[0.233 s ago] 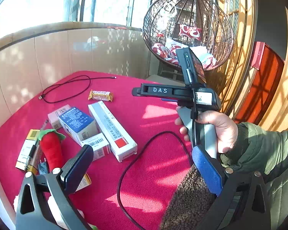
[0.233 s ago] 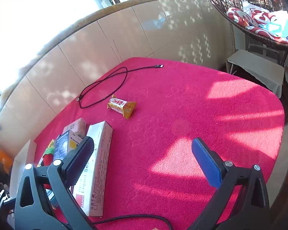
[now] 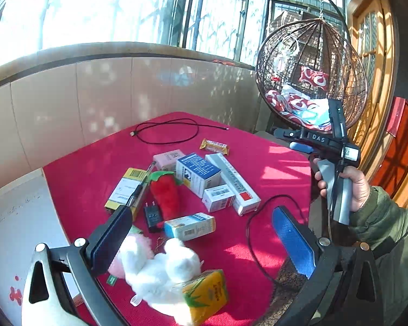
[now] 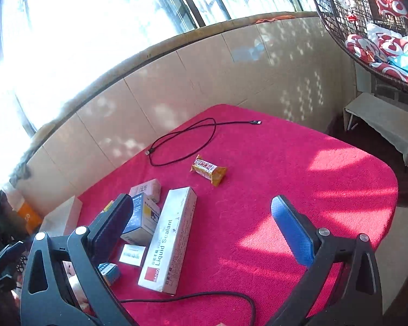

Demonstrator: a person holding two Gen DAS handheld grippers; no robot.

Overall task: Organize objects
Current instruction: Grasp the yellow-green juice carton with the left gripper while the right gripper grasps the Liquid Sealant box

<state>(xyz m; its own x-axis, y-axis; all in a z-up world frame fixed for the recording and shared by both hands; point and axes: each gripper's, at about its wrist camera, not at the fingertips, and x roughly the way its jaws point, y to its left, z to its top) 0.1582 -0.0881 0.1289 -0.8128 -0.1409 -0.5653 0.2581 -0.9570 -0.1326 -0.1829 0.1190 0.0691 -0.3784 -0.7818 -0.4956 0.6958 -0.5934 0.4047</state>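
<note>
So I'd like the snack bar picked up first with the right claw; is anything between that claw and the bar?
Nothing visible. The right claw is open and empty, and only bare red cloth lies between it and the snack bar. The Liquid Sealant box lies off to the left.

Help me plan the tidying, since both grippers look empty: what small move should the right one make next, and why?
Probably ease the right gripper down and left onto the Liquid Sealant box. Its jaws stand wide open with nothing between them, and that long box lies flat on the red cloth just ahead, its near side clear of neighbours.
</note>
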